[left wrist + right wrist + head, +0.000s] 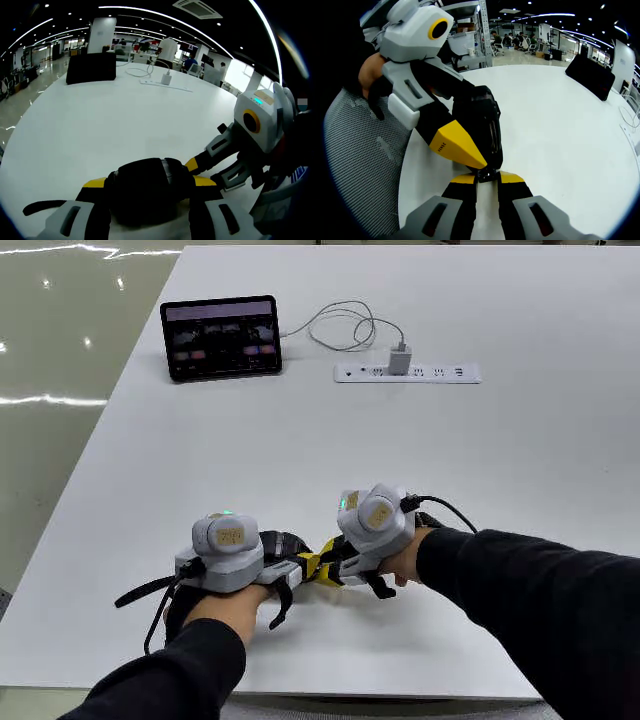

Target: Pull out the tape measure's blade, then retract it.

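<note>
On the table [450,470], tape measure [150,190] lies before tablet [221,337] and power strip [440,373].

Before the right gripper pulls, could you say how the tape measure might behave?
The tape measure looks like a rigid black case, so it probably won't deform in the left gripper. Its rounded sides might twist when the right gripper pulls. Released, it could slide on the smooth table.

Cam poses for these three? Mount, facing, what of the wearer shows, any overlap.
Head view: on the headset, looking forward and down at the table; both sleeves, left gripper and right gripper show.
Left gripper view: rides the left gripper, looks along its jaws over the tape measure toward the tablet; right gripper shows at right.
Right gripper view: rides the right gripper, faces the tape measure; left gripper and a hand at left.
Shared: all three see the tape measure and table.
</note>
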